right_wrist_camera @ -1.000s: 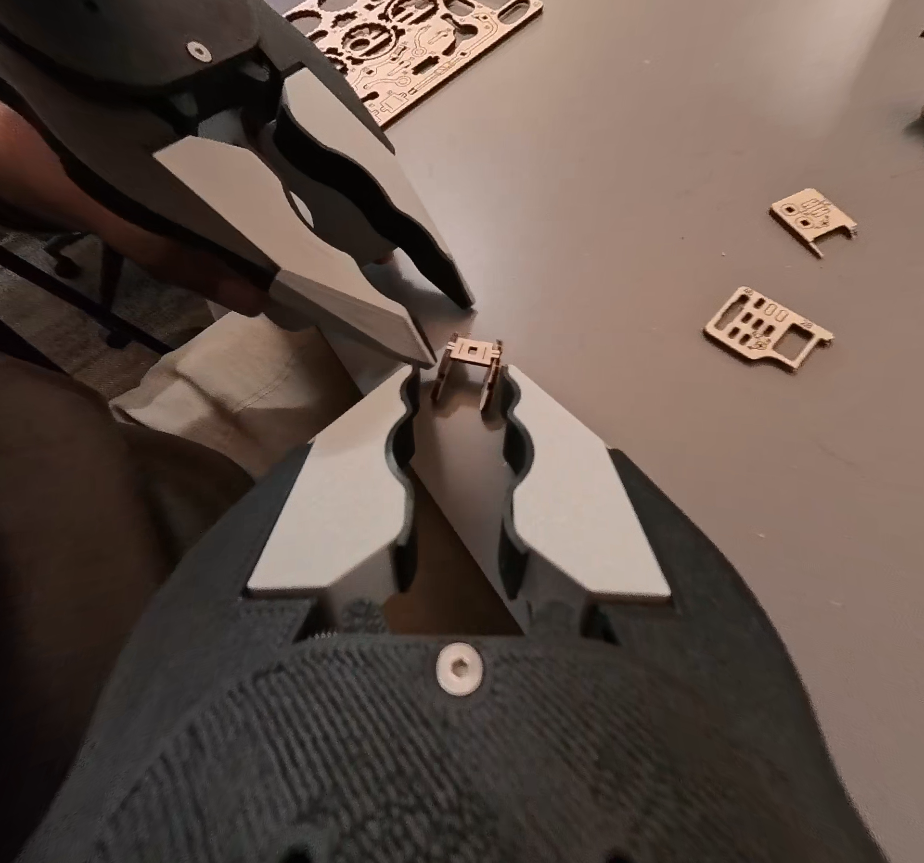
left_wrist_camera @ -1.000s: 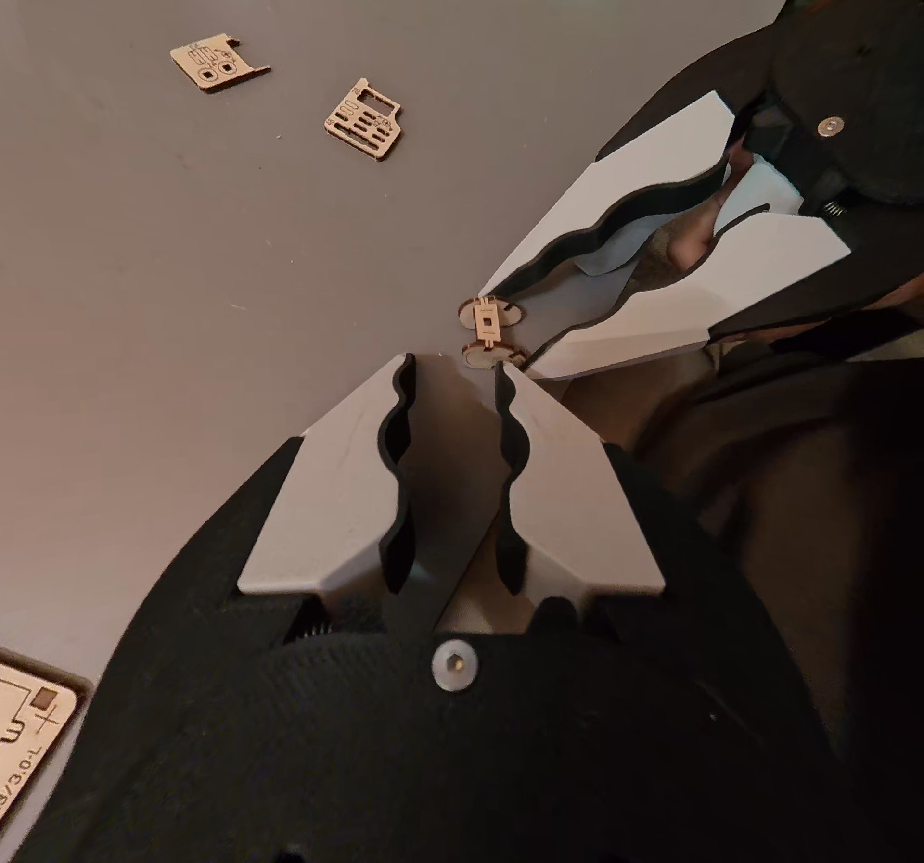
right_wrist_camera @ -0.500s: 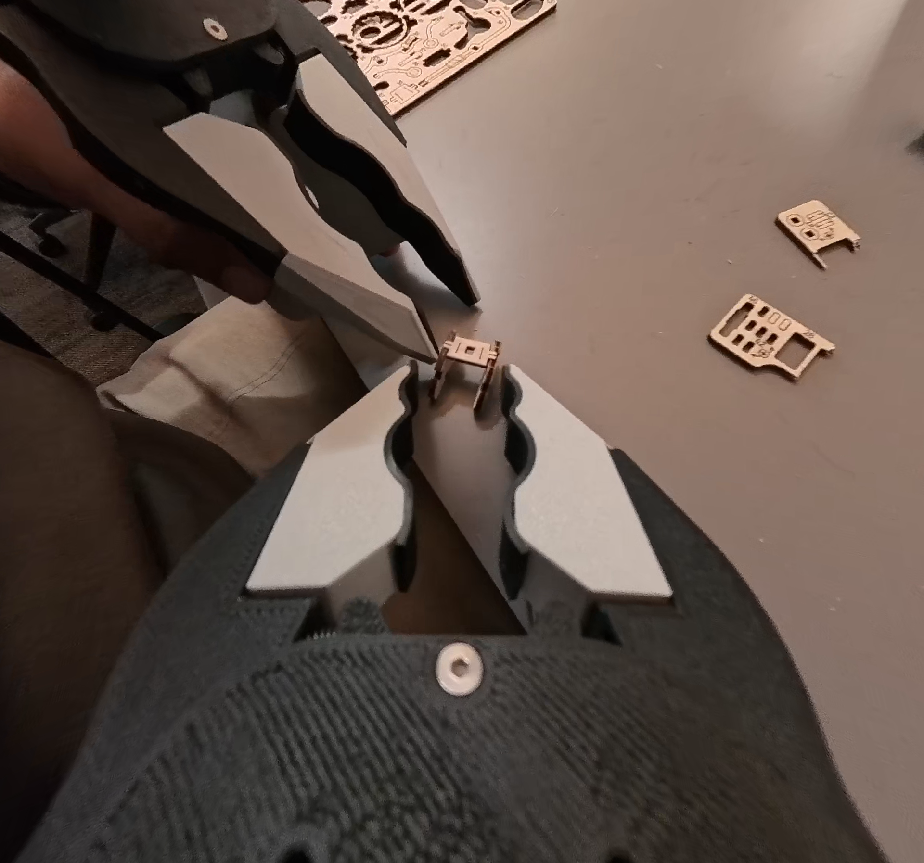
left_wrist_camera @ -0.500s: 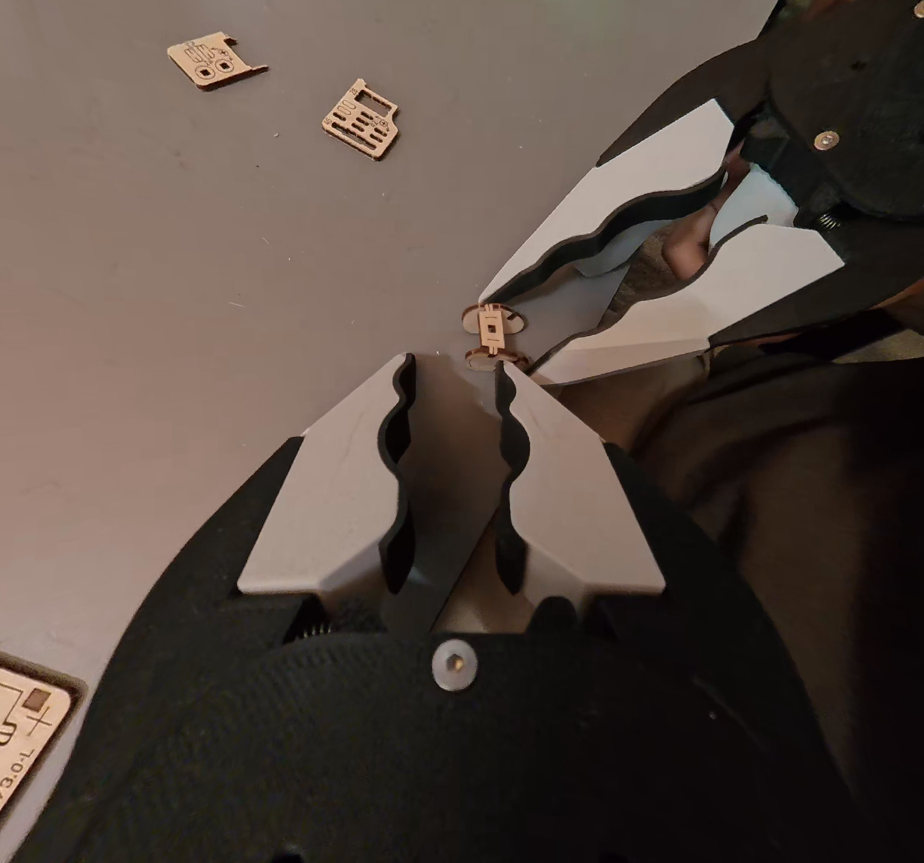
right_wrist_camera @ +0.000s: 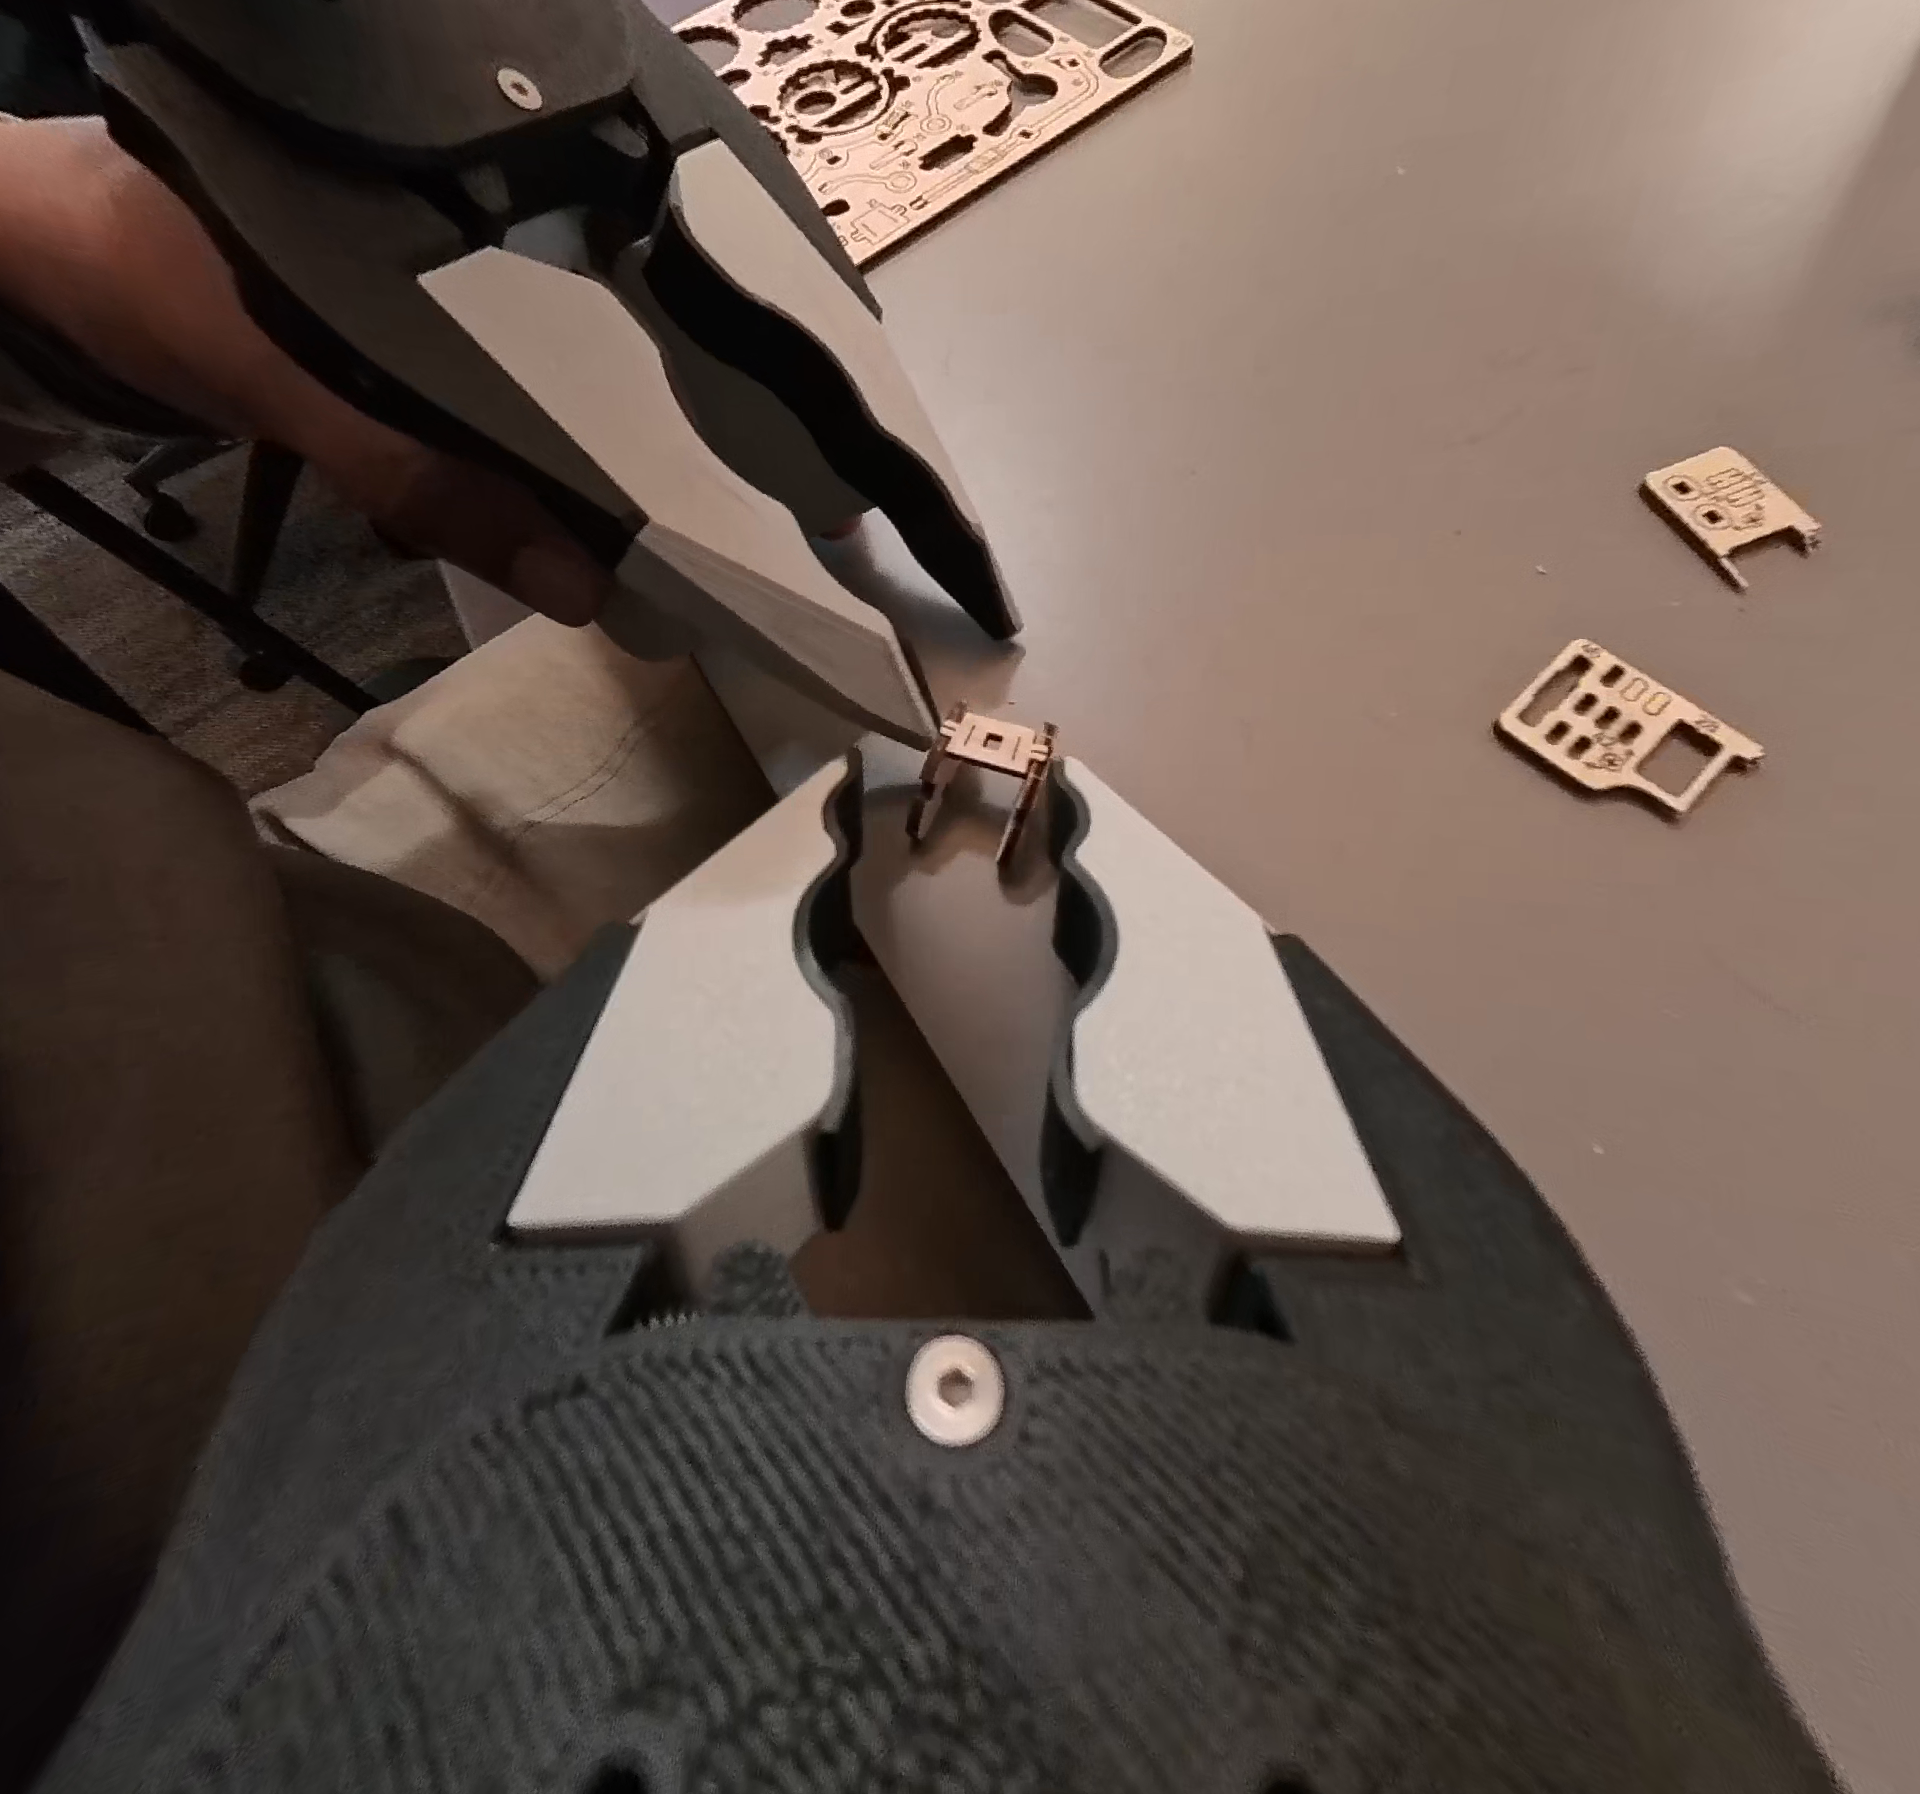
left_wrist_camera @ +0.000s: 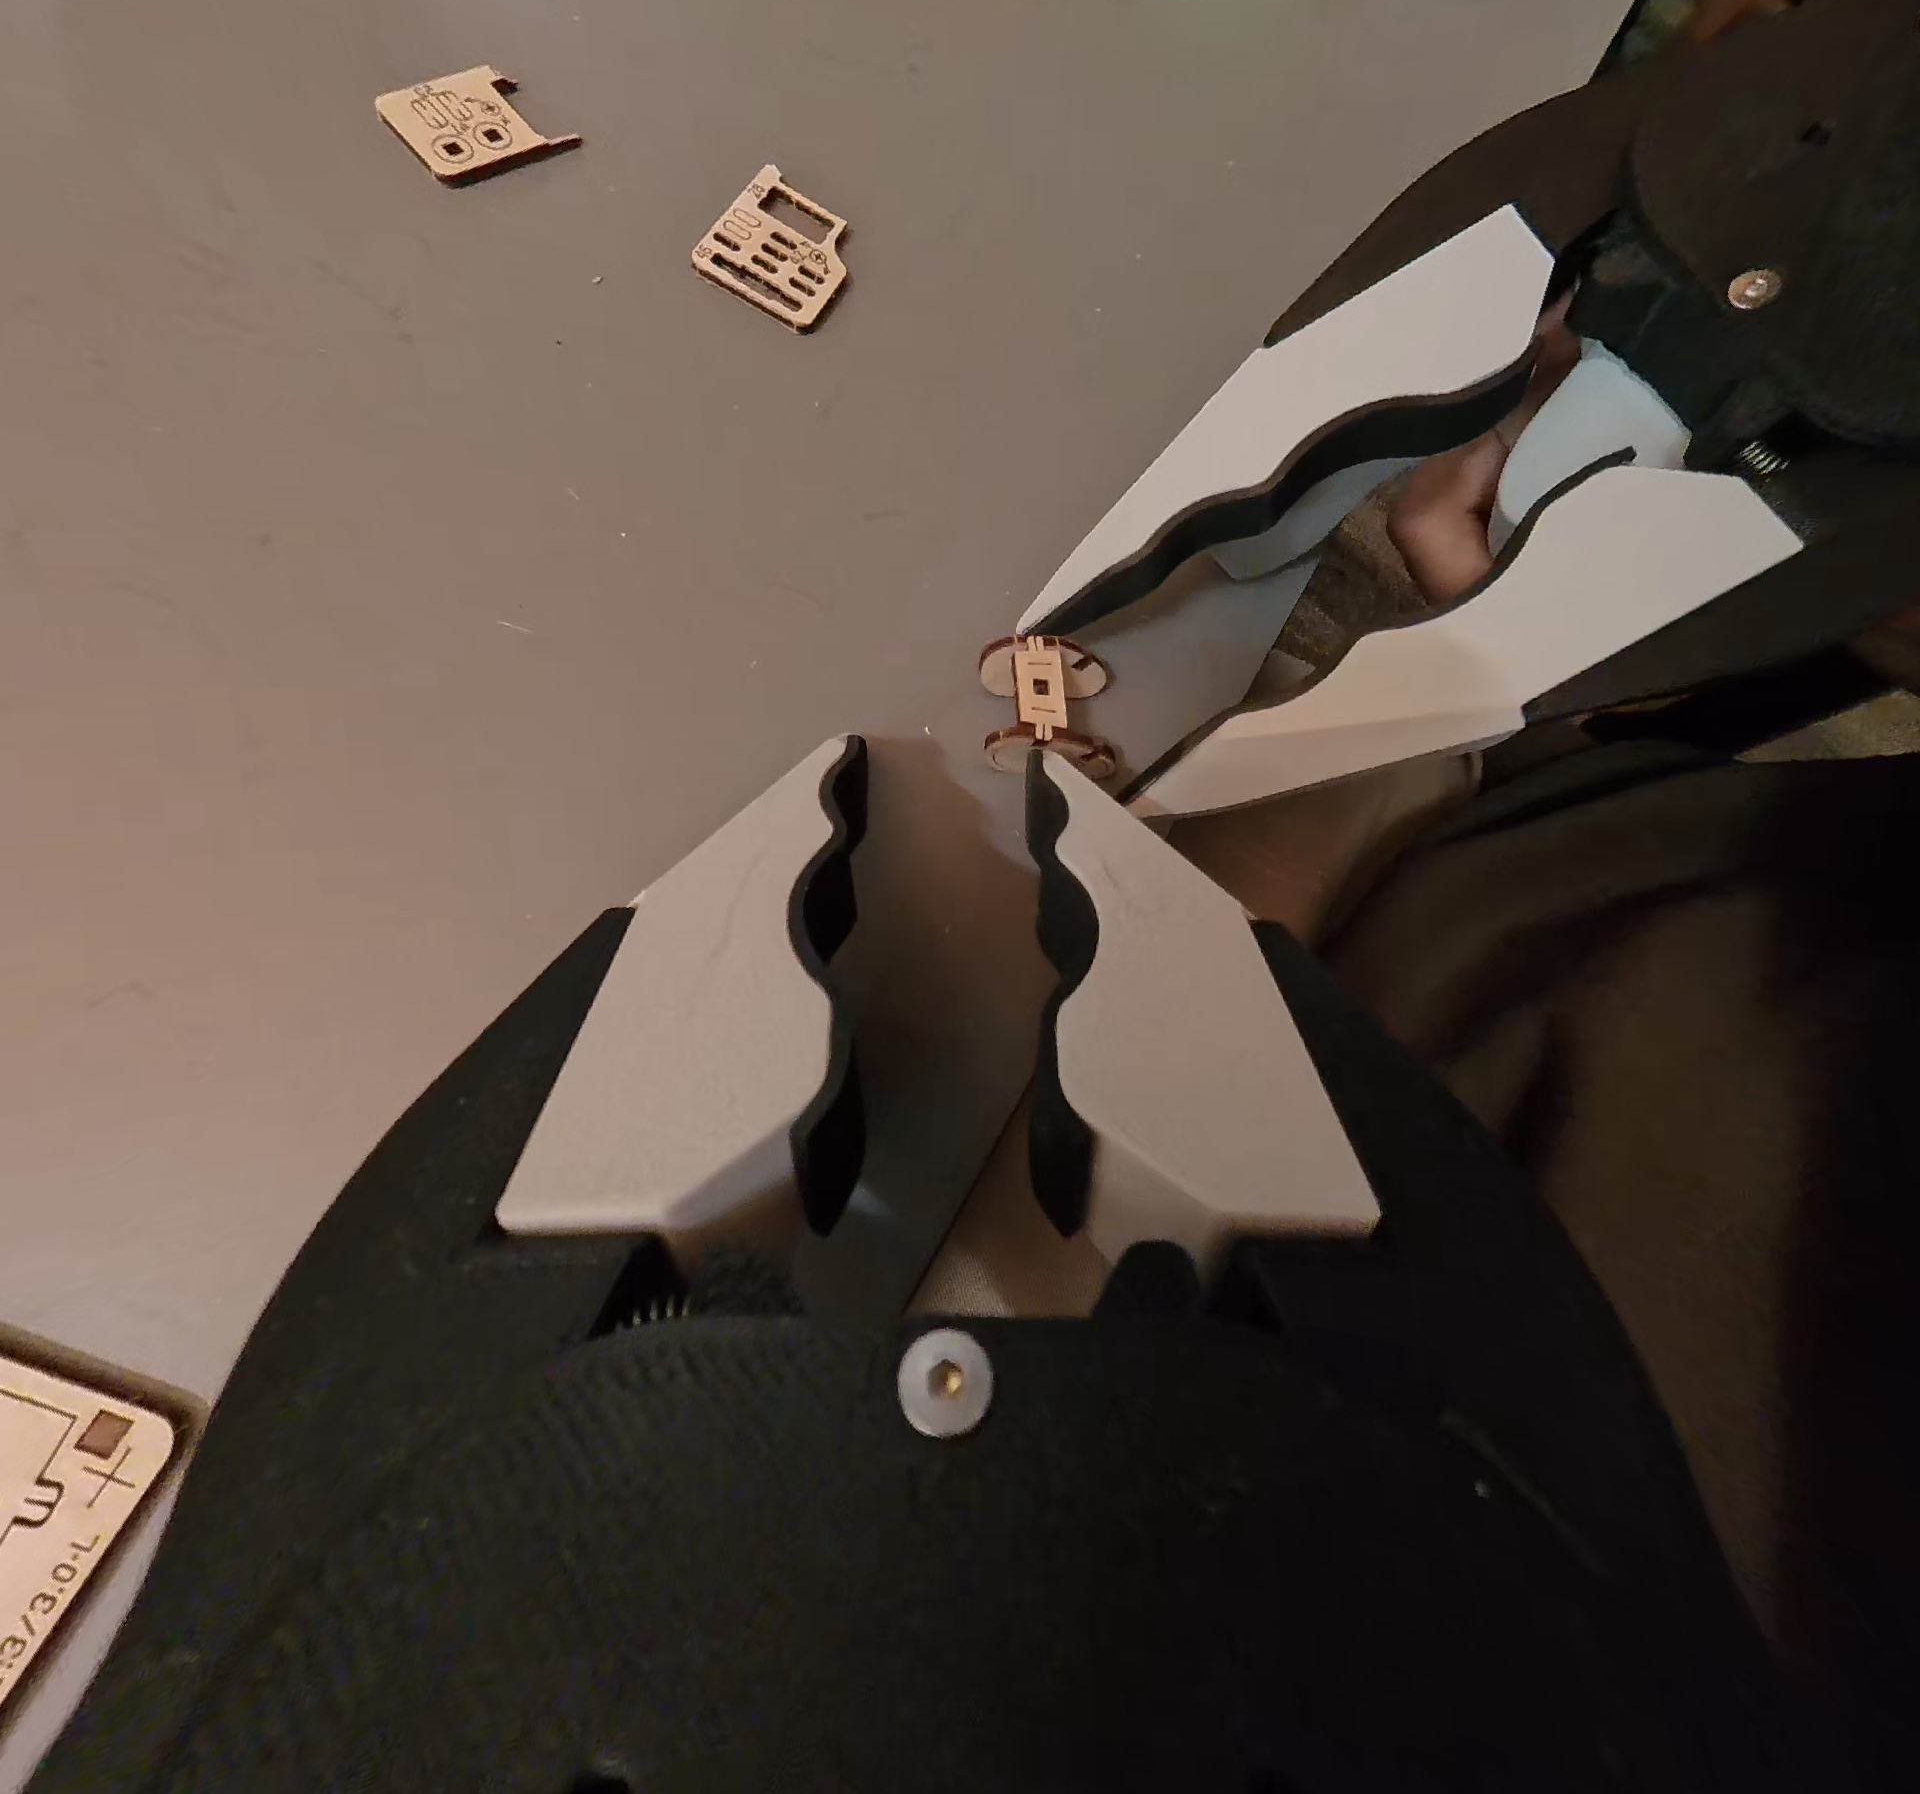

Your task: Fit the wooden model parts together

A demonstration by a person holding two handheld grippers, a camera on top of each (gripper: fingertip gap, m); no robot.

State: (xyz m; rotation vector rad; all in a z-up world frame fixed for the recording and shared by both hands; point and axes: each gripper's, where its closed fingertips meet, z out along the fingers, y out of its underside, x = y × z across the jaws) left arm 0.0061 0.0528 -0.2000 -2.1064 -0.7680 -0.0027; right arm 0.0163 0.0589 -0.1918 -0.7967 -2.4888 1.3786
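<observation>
A small wooden assembly (left_wrist_camera: 1042, 705), two discs joined by a flat bar, stands on the grey table (left_wrist_camera: 416, 601) near its front edge. In the right wrist view the assembly (right_wrist_camera: 987, 757) sits between the tips of my open right gripper (right_wrist_camera: 958, 762), its right disc against the right finger and a gap on the left. My left gripper (left_wrist_camera: 940, 752) is open and empty, and its right fingertip touches the near disc. It also shows in the right wrist view (right_wrist_camera: 964, 684), and the right gripper shows in the left wrist view (left_wrist_camera: 1075, 710).
Two small flat wooden pieces (left_wrist_camera: 774, 253) (left_wrist_camera: 468, 129) lie farther out on the table, also in the right wrist view (right_wrist_camera: 1621, 747) (right_wrist_camera: 1725, 508). A wooden sheet with cut-outs (right_wrist_camera: 935, 82) lies at the back. A printed card (left_wrist_camera: 62, 1516) is near left. A person's lap lies beyond the table edge. Less than 4 cm separates the two grippers' tips.
Little has changed. My left gripper's fingertip has edged slightly closer to the end of the assembly. The right gripper still straddles it with the same opening.
</observation>
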